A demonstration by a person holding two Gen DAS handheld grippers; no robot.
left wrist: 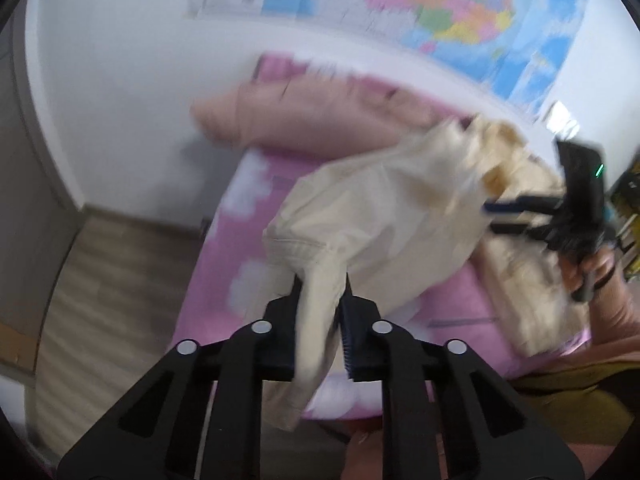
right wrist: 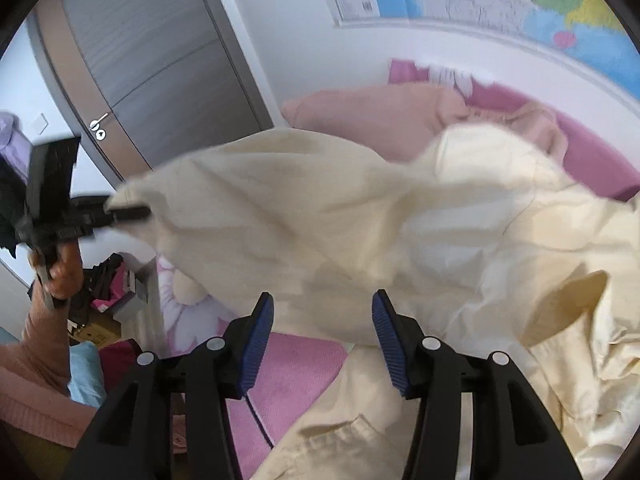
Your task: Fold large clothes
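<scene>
Cream-coloured garment (left wrist: 384, 208), large and rumpled, is partly lifted above the pink bed sheet (left wrist: 224, 264) and partly heaped on it. In the left wrist view a narrow sleeve-like strip of it runs down between the two black fingers of the left gripper (left wrist: 320, 292), which are drawn in close and pinch that strip, so the cloth rises from the pinch toward the heap further back. The right wrist view shows the same grip from the side: the left gripper (right wrist: 128, 212) bites one corner of the garment, and the fabric stretches from there across the middle of the picture.

The right gripper (right wrist: 322, 308) has its blue-padded fingers (right wrist: 256, 344) spread apart, with nothing between them; the lifted cloth hangs just beyond their tips, and another fold of it lies under the right-hand finger (whether that finger touches it I cannot tell). In the left wrist view this gripper (left wrist: 496, 216) reaches in beside the far part of the garment.

A peach pillow (left wrist: 304, 120) lies at the head of the bed against the white wall, under a coloured map (left wrist: 480, 12). A grey door (right wrist: 160, 60) stands to the left in the right wrist view. Both pictures are blurred.
</scene>
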